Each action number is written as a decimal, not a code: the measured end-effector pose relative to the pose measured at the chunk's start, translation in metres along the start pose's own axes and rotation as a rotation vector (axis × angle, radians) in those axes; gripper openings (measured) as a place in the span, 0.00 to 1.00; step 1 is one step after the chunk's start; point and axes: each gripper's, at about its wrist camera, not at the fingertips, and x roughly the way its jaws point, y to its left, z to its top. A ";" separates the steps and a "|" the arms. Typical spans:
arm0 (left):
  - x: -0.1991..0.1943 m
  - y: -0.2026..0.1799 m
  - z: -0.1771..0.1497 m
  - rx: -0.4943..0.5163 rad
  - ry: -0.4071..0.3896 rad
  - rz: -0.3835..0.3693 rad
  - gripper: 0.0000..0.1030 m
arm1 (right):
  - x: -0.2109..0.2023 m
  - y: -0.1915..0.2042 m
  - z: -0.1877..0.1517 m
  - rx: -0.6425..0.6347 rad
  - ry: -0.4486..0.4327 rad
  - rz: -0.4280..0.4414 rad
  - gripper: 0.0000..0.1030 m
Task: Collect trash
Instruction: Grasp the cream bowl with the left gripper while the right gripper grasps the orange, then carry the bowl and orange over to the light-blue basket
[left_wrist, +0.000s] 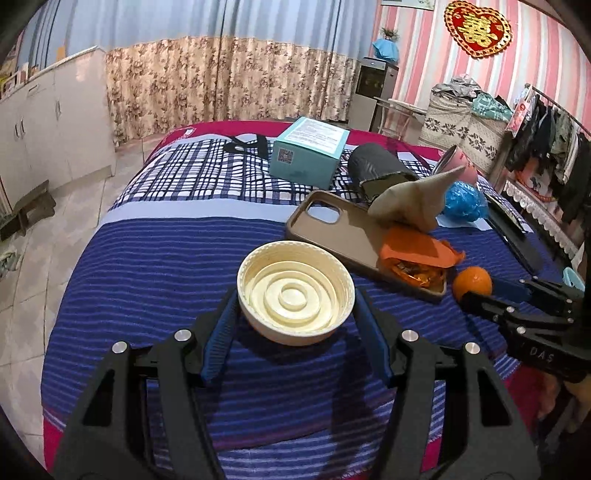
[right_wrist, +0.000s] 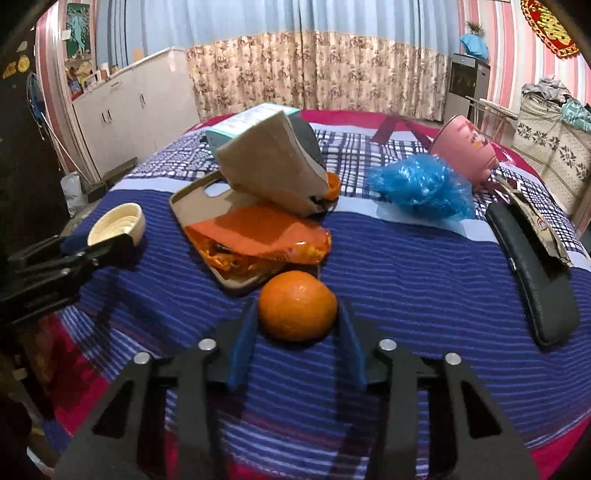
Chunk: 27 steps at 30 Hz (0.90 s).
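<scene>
- Orange, right wrist view: sits on the striped bed cover dead ahead of the right hand-held gripper, between its two blue pads. Left pad looks to touch the fruit; a thin sliver of cover may show at the right pad. Judged: gripping the orange, or a hair short of it. No earlier frame to compare.
- Orange is near round, so no long axis to align with; the pads straddle its widest part.
- Just beyond the orange: brown phone case with a crumpled orange wrapper lying on it. Farther right and ahead: blue plastic bag, pink cup on its side, black pouch.
- Left of the right hand-held gripper, well apart: left hand-held gripper holding the cream lid.
- Left wrist view: left hand-held gripper is closed on the cream lid, pads on opposite sides of its rim, hollow side up, lifted clear of the bed as judged by the shadow beneath.
- Here the orange lies to the right, at the tip of the right hand-held gripper; right is plainly the nearer one.
- Only this view shows the teal box in full; only the right view shows the pads around the orange.
- Judgement: whether the orange counts as trash is unclear; the wrapper and bag look the likelier rubbish.
</scene>
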 end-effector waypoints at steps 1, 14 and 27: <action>-0.001 -0.002 0.000 0.006 -0.002 0.003 0.59 | -0.005 -0.001 -0.001 0.004 -0.018 0.009 0.37; -0.027 -0.061 0.022 0.075 -0.094 -0.072 0.59 | -0.112 -0.092 -0.021 0.108 -0.187 -0.171 0.36; -0.028 -0.167 0.030 0.176 -0.108 -0.198 0.59 | -0.202 -0.216 -0.067 0.275 -0.284 -0.405 0.36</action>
